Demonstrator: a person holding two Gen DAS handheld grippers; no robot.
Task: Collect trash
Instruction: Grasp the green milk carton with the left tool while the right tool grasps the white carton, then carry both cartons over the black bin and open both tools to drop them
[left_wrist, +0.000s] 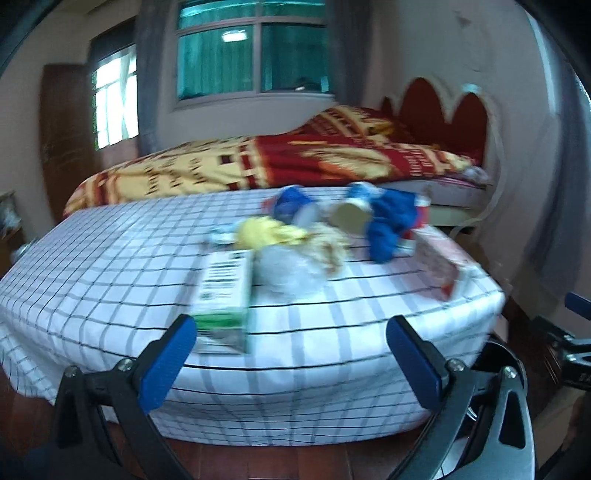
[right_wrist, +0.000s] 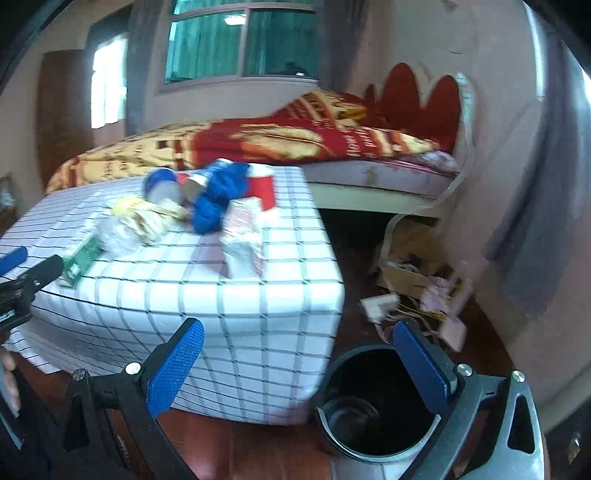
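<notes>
Left wrist view looks over a low table (left_wrist: 110, 266) under a white checked cloth, where the trash lies in a loose heap: a green-and-white carton (left_wrist: 225, 299) at the near edge, a clear crumpled bag (left_wrist: 291, 273) beside it, a yellow wrapper (left_wrist: 269, 232), a blue wrapper (left_wrist: 388, 225), a tipped cup (left_wrist: 349, 218) and a pink-and-white box (left_wrist: 439, 262) toward the right corner. The left gripper (left_wrist: 291, 347) hovers just short of the table with its blue pads wide apart and nothing between them. From the right wrist, the right gripper (right_wrist: 299, 365) is likewise spread and empty, hanging beside the table corner above a black bin (right_wrist: 373, 402) on the wooden floor. More scraps of paper and card (right_wrist: 417, 291) litter the floor near the wall. Behind it all stands a bed (right_wrist: 258, 144) with a red-and-yellow blanket. Both views are motion-blurred.
</notes>
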